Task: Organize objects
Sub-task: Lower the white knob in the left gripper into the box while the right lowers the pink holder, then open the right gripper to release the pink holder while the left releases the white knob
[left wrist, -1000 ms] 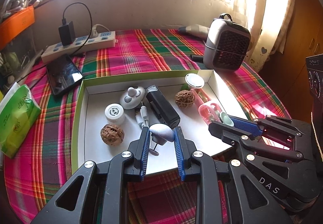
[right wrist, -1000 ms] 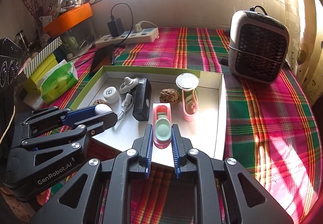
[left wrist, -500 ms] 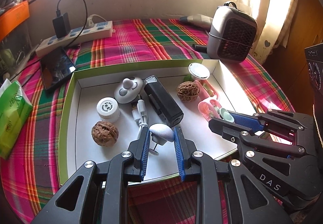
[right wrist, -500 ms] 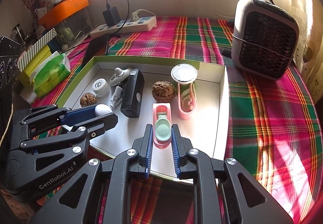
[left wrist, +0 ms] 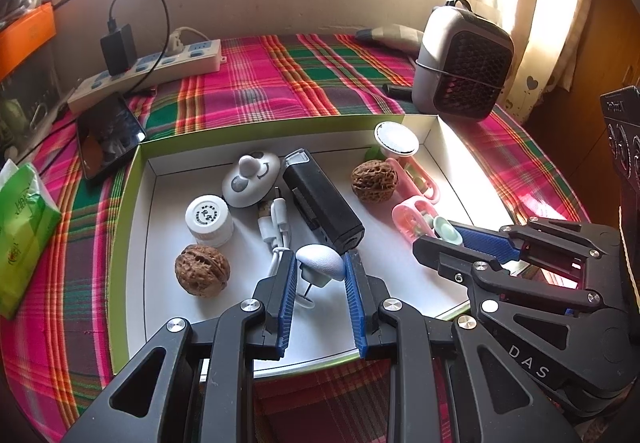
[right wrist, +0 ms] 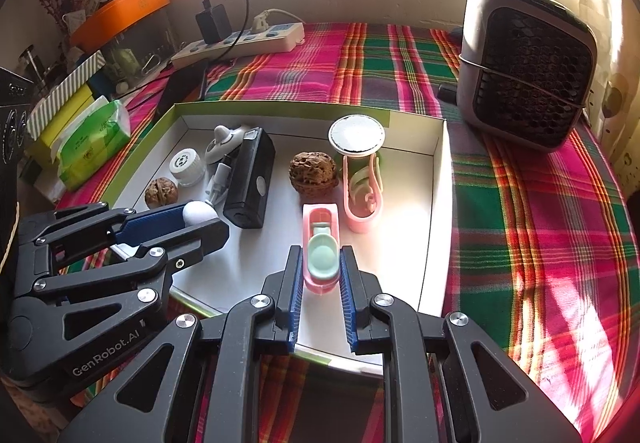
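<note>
Left gripper [left wrist: 320, 275]: blue pads clamped on the white domed cap [left wrist: 322, 262] of a small pin-stemmed piece; the stem hangs below, its foot close over the floor of the box [left wrist: 132, 203] near the front wall.
Right gripper [right wrist: 319, 267]: pads pressed on the sides of the pink clip [right wrist: 320, 243] with its mint-green insert — near end of the clip between the jaws, far end pointing away.
Box contents: black rectangular device [left wrist: 322, 199] at centre; white cable [left wrist: 276, 227] to its left; two walnuts [left wrist: 203, 270], one near-left and one far-right; white bottle cap [left wrist: 209, 219]; white round gadget [left wrist: 251, 179]; second pink clip [right wrist: 362, 195] below a white disc [right wrist: 356, 134].
Step in hand (judgement): both pieces gripped over the near part of the box, ready to be carried or set down.
Doing it well: keep both grips firm and level — the dome is smooth and likely to slip if tilted.
Clearance: lift straight up before crossing the front wall; hold the two grippers apart, as they sit side by side.
Risk: the stem may snag the cable just left of it.
</note>
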### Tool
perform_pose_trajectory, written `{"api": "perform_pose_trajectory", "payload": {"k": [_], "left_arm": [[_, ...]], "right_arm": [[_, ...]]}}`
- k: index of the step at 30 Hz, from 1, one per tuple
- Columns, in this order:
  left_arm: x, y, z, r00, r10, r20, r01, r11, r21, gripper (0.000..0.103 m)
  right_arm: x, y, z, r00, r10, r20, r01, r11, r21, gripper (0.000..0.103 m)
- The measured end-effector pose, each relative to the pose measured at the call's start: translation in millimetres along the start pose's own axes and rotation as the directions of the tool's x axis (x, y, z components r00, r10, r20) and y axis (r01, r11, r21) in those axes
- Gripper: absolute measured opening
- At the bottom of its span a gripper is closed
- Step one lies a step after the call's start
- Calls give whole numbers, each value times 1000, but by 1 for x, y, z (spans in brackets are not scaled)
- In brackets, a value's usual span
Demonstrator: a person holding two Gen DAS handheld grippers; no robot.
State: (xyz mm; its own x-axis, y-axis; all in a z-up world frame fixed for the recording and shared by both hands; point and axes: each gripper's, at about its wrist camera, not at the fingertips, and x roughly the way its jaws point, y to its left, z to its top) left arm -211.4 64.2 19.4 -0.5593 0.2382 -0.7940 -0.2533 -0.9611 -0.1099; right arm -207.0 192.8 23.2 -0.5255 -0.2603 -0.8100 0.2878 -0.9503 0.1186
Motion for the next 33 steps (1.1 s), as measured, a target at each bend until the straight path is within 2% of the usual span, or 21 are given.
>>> {"api": "perform_pose_trajectory", "payload": {"k": [33], "left_arm": [[1, 0, 1, 1000, 26, 0, -26, 1000, 9, 23]], "right_arm": [[-2, -2, -3, 1000, 0, 24, -1, 1000, 10, 19]]}}
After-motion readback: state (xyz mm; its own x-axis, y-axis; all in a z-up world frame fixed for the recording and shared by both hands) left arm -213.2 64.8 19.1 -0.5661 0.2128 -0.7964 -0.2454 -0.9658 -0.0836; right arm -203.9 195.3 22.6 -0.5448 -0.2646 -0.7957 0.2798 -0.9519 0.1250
